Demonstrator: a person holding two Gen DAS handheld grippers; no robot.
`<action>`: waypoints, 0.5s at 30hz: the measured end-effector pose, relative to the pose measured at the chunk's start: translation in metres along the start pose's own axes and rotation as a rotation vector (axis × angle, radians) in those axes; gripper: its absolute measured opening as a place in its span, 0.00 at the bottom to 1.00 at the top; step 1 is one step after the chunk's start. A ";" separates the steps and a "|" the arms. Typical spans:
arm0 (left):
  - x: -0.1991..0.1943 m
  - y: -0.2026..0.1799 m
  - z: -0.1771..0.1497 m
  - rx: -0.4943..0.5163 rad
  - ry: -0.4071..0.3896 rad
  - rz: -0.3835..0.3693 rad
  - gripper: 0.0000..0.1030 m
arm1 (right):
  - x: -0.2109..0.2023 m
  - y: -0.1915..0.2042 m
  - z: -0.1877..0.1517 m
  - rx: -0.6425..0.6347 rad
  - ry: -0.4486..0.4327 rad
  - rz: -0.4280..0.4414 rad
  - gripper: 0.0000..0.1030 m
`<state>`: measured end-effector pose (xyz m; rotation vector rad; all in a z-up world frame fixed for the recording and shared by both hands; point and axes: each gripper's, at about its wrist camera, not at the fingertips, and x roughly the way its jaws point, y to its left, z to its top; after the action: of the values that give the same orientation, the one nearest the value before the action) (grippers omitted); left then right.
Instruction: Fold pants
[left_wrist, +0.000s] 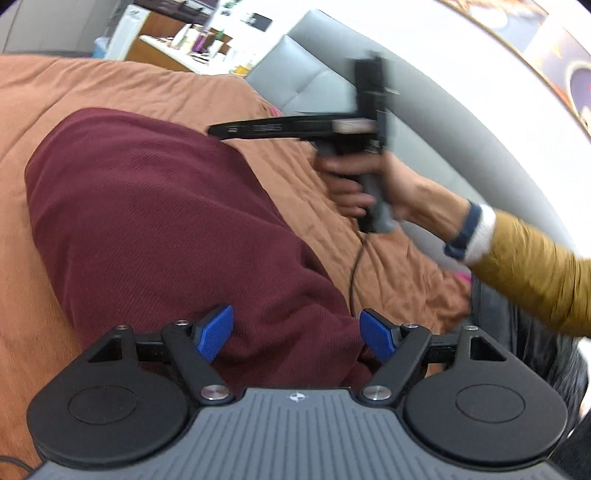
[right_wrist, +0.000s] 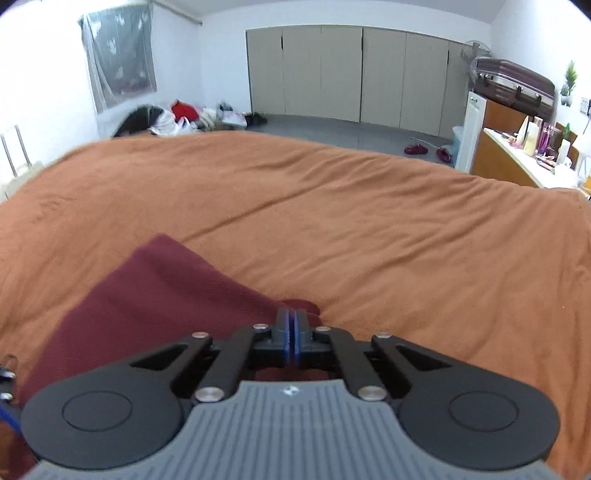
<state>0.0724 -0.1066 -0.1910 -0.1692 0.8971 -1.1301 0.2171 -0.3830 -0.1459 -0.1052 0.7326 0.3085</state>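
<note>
With left gripper (left_wrist: 295, 334) wide over maroon pants (left_wrist: 147, 206) and right gripper (right_wrist: 291, 332) pinched empty above them, the fold may slump unheld.

Home bedroom: bed (right_wrist: 332, 206), wardrobe doors (right_wrist: 351, 74), suitcase (right_wrist: 513, 83), dresser clutter (right_wrist: 535, 142).

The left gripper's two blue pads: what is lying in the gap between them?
In the left wrist view, the maroon pants fill the gap; the left gripper has its jaws wide apart, pads not pressing the cloth. The orange bedspread lies beneath.
</note>
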 end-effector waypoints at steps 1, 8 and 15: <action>0.001 -0.001 -0.002 0.003 -0.002 0.000 0.88 | 0.010 0.002 0.000 -0.007 0.007 -0.045 0.00; -0.005 0.009 -0.006 -0.106 -0.089 -0.024 0.83 | 0.013 -0.013 -0.008 0.141 -0.046 -0.044 0.01; -0.046 0.044 0.015 -0.182 -0.114 0.005 0.92 | -0.042 -0.029 -0.055 0.370 -0.056 0.092 0.66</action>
<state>0.1082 -0.0527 -0.1806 -0.3768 0.8970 -1.0231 0.1617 -0.4320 -0.1589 0.2871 0.7290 0.2583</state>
